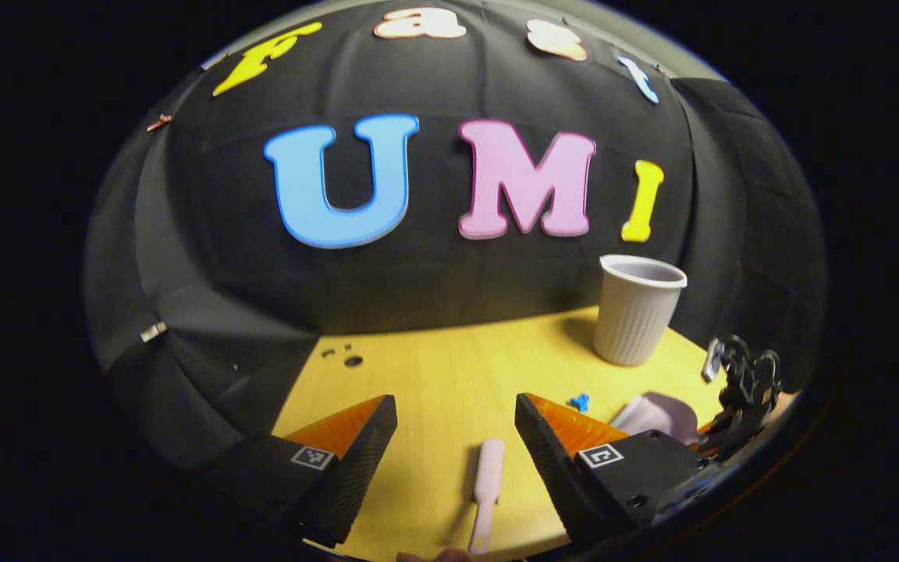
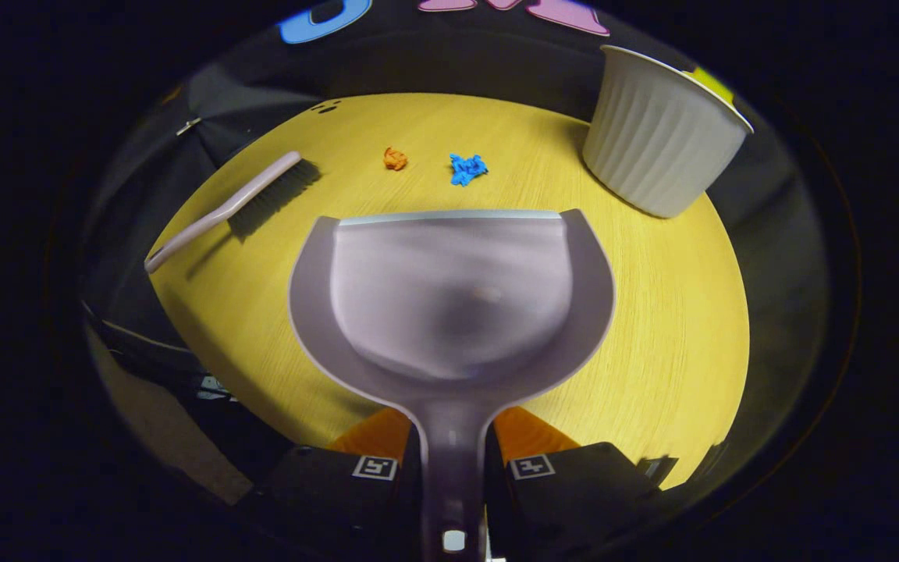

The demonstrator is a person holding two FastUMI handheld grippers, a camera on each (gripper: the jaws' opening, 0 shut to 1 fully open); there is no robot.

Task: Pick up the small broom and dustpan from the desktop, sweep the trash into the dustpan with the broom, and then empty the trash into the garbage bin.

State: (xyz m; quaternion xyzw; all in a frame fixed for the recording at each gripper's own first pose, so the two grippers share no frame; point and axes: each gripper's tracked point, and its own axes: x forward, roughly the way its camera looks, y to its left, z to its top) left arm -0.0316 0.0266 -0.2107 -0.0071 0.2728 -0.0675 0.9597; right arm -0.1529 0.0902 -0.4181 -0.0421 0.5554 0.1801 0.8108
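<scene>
In the right gripper view, my right gripper (image 2: 453,433) is shut on the handle of the pale lilac dustpan (image 2: 453,297), which is held over the yellow table (image 2: 668,312) with its lip facing away. Past the lip lie a crumpled orange scrap (image 2: 395,158) and a blue scrap (image 2: 467,168). The small broom (image 2: 239,203) lies flat at the left, bristles toward the far side. In the left gripper view, my left gripper (image 1: 456,406) stands open over the broom's pink handle (image 1: 487,484), which lies on the table between the fingers. The blue scrap (image 1: 579,402) and dustpan (image 1: 656,414) are to its right.
A white ribbed garbage bin (image 2: 660,140) stands upright at the table's far right, also seen as the bin (image 1: 637,312) in the left gripper view. The other gripper (image 1: 742,382) shows at the right edge there. The black cloth wall runs close behind the table.
</scene>
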